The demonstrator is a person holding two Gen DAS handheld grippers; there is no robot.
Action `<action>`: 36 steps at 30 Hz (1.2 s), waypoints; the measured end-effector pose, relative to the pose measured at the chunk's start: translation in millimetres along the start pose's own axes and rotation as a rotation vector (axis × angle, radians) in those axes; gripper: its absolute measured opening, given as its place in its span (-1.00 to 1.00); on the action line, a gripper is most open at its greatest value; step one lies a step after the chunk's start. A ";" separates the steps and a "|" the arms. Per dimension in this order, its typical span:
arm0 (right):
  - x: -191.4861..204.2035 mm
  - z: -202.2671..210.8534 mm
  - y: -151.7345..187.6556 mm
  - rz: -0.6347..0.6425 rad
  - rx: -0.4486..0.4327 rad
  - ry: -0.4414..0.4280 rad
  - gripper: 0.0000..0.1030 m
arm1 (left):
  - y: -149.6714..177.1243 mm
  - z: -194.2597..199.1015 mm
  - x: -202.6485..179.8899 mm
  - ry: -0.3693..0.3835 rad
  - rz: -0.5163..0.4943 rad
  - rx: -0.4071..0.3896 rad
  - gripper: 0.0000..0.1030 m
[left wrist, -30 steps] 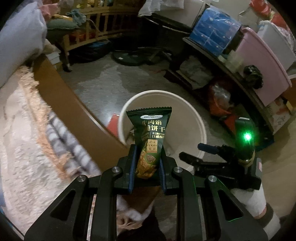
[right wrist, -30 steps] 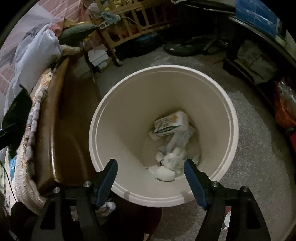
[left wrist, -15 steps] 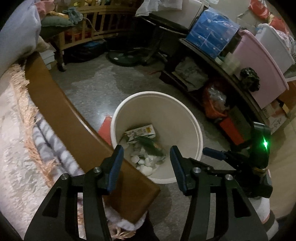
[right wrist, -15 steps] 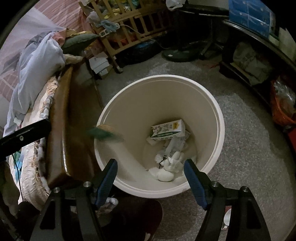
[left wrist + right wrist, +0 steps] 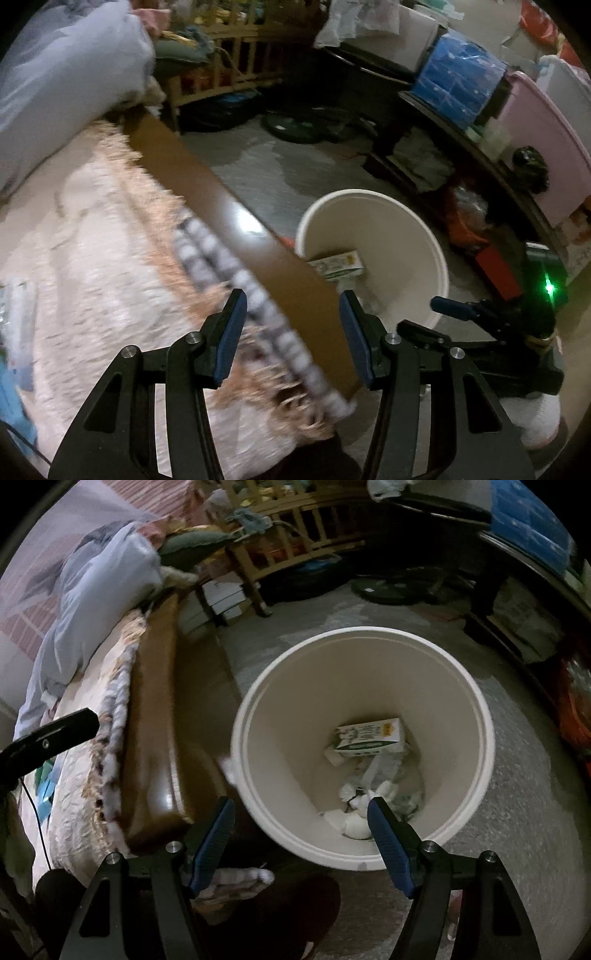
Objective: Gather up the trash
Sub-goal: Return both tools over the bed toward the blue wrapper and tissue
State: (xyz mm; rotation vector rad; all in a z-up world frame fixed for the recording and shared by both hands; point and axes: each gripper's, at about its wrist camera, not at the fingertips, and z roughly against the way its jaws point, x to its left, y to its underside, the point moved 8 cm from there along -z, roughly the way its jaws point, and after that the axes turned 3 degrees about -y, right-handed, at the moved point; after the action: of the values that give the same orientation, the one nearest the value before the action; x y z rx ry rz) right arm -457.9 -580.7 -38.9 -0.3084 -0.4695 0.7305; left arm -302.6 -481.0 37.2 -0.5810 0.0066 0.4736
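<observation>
A white round bin (image 5: pixel 364 858) stands on the grey floor beside the bed; it also shows in the left wrist view (image 5: pixel 441 258). Inside lie a small white and green carton (image 5: pixel 369 736) and crumpled white tissues (image 5: pixel 369 794). My right gripper (image 5: pixel 301 829) is open and empty, above the bin's near left rim. My left gripper (image 5: pixel 291 338) is open and empty, over the bed's brown wooden edge (image 5: pixel 236 221), left of the bin. The right gripper also shows in the left wrist view (image 5: pixel 480 314).
A beige fringed blanket (image 5: pixel 92 258) covers the bed, with a pale blue pillow (image 5: pixel 62 81) at its head. A wooden crib (image 5: pixel 295 535) stands at the back. A dark shelf with a pink tub (image 5: pixel 539 147) and blue box (image 5: pixel 458 77) runs along the right.
My left gripper opened and dropped the green biscuit wrapper into the bin, then swung left over the bed's edge. My right gripper stayed open and shifted slightly left of the bin.
</observation>
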 end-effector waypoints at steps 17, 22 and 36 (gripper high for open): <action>105.6 26.3 -16.2 0.177 -0.061 -0.069 0.39 | 37.7 66.9 94.6 -0.160 0.117 -0.080 -0.02; 142.3 26.8 -17.4 0.234 -0.064 -0.107 0.39 | 50.2 90.4 124.1 -0.212 0.151 -0.102 -0.02; 269.3 5.9 2.1 0.425 -0.018 -0.243 0.39 | 111.6 155.2 226.8 -0.355 0.316 -0.134 -0.02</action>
State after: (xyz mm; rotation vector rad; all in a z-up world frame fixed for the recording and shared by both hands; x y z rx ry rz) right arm -287.3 -390.3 46.3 -0.3422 -0.6504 1.1864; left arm -167.7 -219.9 77.5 -0.6232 -0.2763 0.8850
